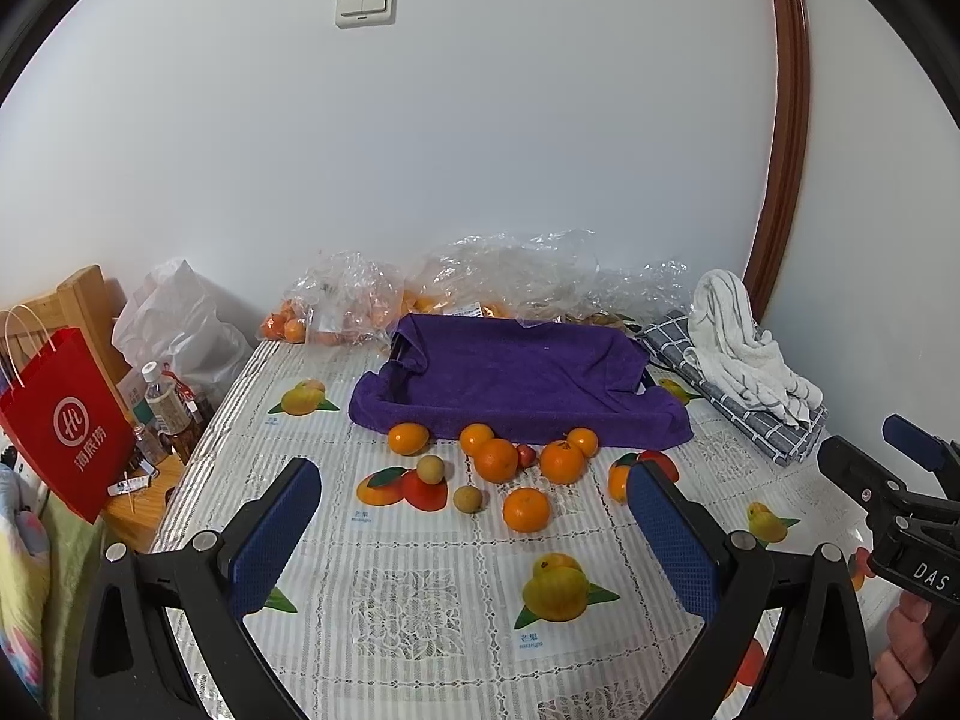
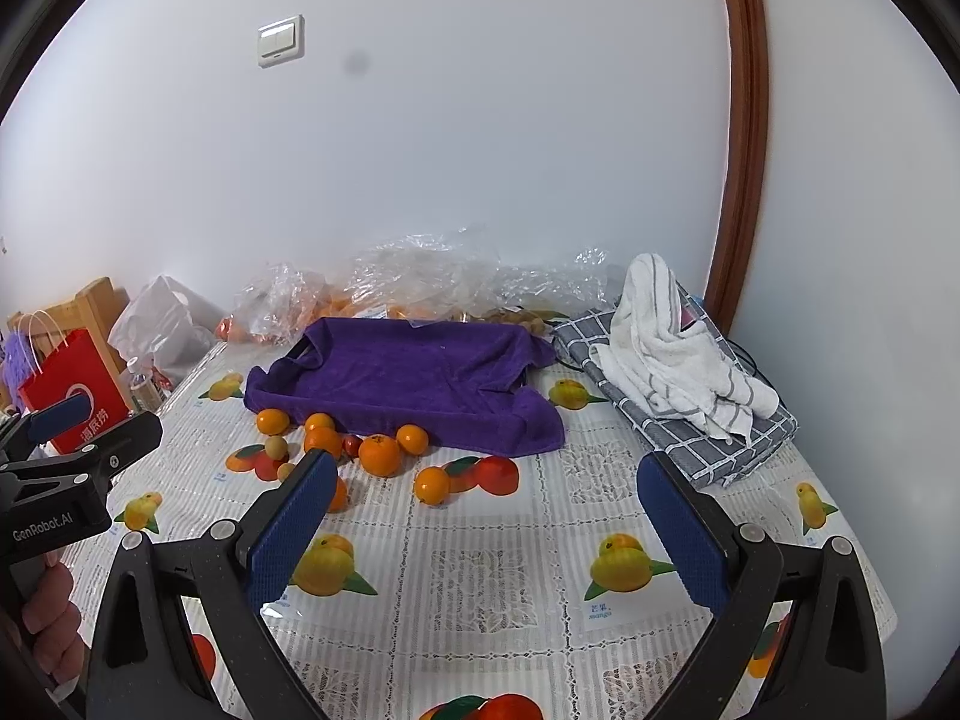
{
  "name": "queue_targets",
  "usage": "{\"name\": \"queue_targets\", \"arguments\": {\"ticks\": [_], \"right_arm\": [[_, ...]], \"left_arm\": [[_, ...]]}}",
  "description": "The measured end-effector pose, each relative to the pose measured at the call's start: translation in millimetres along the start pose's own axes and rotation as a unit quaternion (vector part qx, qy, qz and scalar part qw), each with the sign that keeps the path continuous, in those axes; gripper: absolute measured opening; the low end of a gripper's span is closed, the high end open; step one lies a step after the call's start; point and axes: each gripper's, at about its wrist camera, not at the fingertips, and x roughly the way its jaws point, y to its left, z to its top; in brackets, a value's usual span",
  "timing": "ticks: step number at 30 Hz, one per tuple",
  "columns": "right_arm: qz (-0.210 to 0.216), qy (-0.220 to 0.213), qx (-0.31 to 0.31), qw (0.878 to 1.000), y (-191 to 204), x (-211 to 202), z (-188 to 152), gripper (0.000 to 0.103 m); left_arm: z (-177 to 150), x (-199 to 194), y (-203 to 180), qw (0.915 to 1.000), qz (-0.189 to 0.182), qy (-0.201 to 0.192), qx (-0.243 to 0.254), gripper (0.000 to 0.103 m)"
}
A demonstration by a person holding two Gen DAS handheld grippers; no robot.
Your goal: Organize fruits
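- Left wrist view: I see the oranges loose on the tablecloth, just before the purple towel draping what may be a tray.
- They look firm, round and rollable; I'd pinch across the middle.
- My left gripper and right gripper gape wide, empty.

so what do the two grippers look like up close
Both are black plastic frames with silver screw heads and two fingers faced in blue dimpled pads. The left gripper carries white "GenRobot.AI" lettering on its body; the right gripper shows "DAS". A bare hand holds the right one; no sleeve is visible.
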Motion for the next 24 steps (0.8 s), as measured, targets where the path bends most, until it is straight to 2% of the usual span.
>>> {"name": "queue_targets", "arguments": {"ticks": [10,16,24], "right_arm": [[0.0,0.001,0.0,1.0,0,0,-1,0.099],[-0.001,0.004,0.009,1.0,-4,4,-2,0.099],[-0.001,0.011,0.003,1.0,-3,17,-4,0.099]], "left_arm": [[2,-4,4,1.0,-0.004,-0.005,0.002,0.103],[1,1,4,0.9999,-0.012,0.007,-0.007,0.103],[1,12,11,0.9999,-0.005,0.008,0.007,0.103]]}}
